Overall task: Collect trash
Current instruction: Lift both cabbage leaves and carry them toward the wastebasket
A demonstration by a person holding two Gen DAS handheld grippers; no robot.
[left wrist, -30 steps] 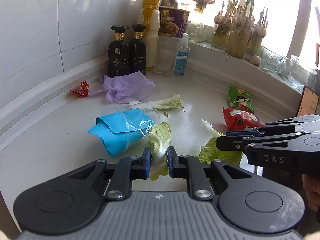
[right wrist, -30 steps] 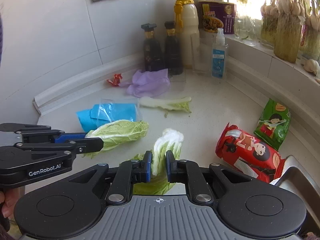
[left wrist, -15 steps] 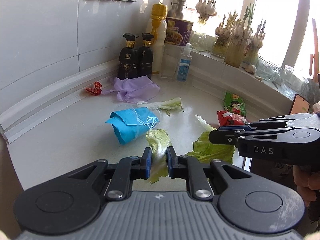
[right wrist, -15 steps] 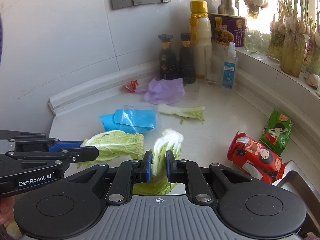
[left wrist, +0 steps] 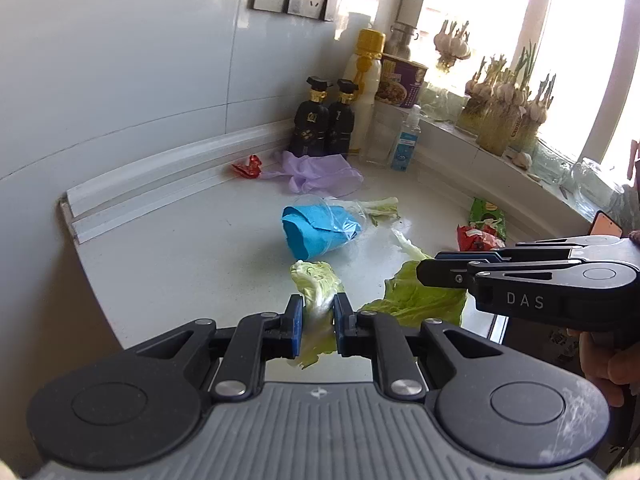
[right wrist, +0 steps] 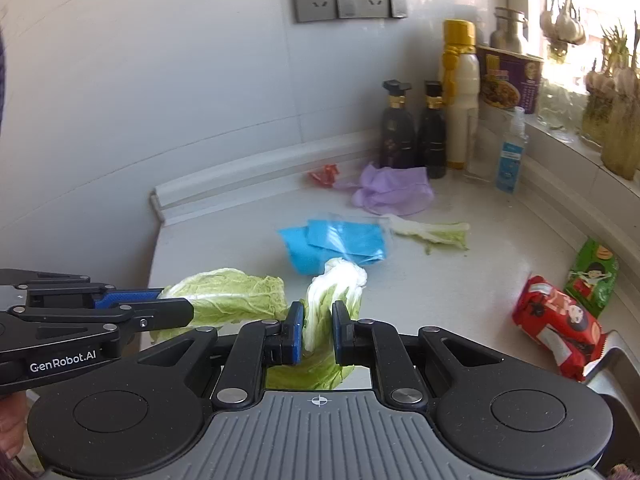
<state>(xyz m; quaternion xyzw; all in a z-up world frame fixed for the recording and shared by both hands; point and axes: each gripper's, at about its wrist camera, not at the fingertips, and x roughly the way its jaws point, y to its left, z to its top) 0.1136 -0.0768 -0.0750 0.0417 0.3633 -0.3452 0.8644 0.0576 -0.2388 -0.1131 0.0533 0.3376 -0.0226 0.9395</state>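
My left gripper point(left wrist: 317, 320) is shut on a cabbage leaf point(left wrist: 316, 280) and holds it above the near counter edge. My right gripper point(right wrist: 316, 330) is shut on a second cabbage leaf point(right wrist: 336, 292), also lifted. Each gripper shows in the other's view: the right one point(left wrist: 424, 268) with its leaf point(left wrist: 416, 292), the left one point(right wrist: 176, 304) with its leaf point(right wrist: 232, 292). On the white counter point(right wrist: 500, 240) lie a blue wad in clear plastic point(right wrist: 336, 240), a third cabbage leaf point(right wrist: 432, 230), a purple glove point(right wrist: 394, 190), a red wrapper scrap point(right wrist: 326, 174), a red snack bag point(right wrist: 560, 320) and a green snack bag point(right wrist: 594, 276).
Two dark bottles point(right wrist: 416, 128), a white bottle with a yellow cap point(right wrist: 460, 100), a noodle cup point(right wrist: 508, 80) and a sanitizer bottle point(right wrist: 510, 152) stand in the back corner. Sprouting garlic point(left wrist: 508, 112) lines the sill. A sink edge point(right wrist: 612, 356) is at the right.
Both grippers have pulled back and up from the counter with their cabbage leaves held; the trash on the counter looks smaller and farther.
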